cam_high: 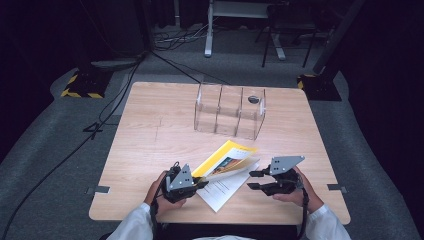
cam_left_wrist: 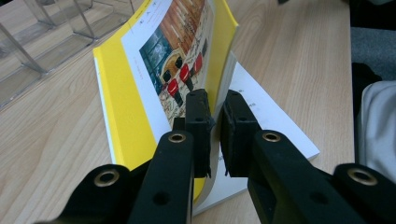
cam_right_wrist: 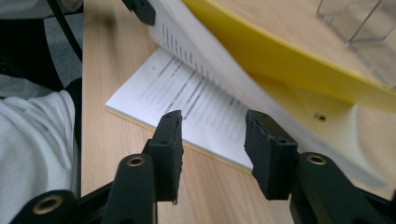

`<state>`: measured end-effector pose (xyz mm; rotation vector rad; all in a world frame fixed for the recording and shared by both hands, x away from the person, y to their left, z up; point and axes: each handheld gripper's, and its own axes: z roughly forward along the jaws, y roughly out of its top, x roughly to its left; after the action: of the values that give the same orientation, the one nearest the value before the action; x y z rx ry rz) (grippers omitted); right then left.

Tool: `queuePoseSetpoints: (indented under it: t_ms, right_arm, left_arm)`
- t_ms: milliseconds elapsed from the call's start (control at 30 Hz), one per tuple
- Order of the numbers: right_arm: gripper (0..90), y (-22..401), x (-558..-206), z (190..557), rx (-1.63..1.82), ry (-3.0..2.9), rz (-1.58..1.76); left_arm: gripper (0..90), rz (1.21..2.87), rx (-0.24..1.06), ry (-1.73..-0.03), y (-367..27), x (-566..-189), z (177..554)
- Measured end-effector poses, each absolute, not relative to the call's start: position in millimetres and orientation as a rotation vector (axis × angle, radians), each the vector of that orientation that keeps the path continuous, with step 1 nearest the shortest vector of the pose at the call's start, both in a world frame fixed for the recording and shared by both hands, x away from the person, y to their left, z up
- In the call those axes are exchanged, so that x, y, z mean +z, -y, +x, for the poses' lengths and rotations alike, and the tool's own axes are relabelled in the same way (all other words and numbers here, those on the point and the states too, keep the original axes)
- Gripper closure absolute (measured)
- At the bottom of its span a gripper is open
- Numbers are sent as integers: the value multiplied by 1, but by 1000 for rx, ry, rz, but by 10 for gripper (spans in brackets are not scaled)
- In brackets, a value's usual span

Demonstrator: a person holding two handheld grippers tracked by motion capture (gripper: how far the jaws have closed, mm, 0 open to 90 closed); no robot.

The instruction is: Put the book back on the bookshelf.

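Observation:
A yellow-covered booklet (cam_high: pixel 227 160) lies open near the front of the wooden table (cam_high: pixel 150 135). Its cover and several pages are lifted off the printed white page beneath. My left gripper (cam_high: pixel 202 184) is shut on the lifted cover and pages at their near edge. In the left gripper view the pads of the left gripper (cam_left_wrist: pixel 215 121) pinch the thin sheaf of the booklet (cam_left_wrist: pixel 173 60). My right gripper (cam_high: pixel 252 180) stands open just right of the booklet. In the right gripper view the right gripper (cam_right_wrist: pixel 213 128) has nothing between its jaws, and the printed page (cam_right_wrist: pixel 196 93) lies beyond them.
A clear plastic organizer (cam_high: pixel 230 112) with three compartments stands at the table's back centre, with a small dark object (cam_high: pixel 253 99) in its right compartment. White sleeves come in at the front edge. Cables and stand legs lie on the grey floor beyond the table.

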<state>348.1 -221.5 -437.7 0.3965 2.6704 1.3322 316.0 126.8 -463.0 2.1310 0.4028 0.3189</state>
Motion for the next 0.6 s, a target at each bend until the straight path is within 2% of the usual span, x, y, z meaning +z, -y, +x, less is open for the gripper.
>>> queuePoseSetpoints:
  t_ms: [167,467,533,600]
  right_arm:
    - [492,223,-420,342,1384,-2539,330]
    - [443,206,-406,340,1367,-2463,209]
    - [392,203,-402,342,1398,-2456,213]
    - [380,201,-401,343,1401,-2458,204]
  left_arm:
    - [825,2143,320,-403,-130,-462,317]
    - [821,2165,310,-393,-135,-463,318]
    - [814,2172,296,-391,-137,-464,319]
    - [810,2174,295,-386,-137,-464,319]
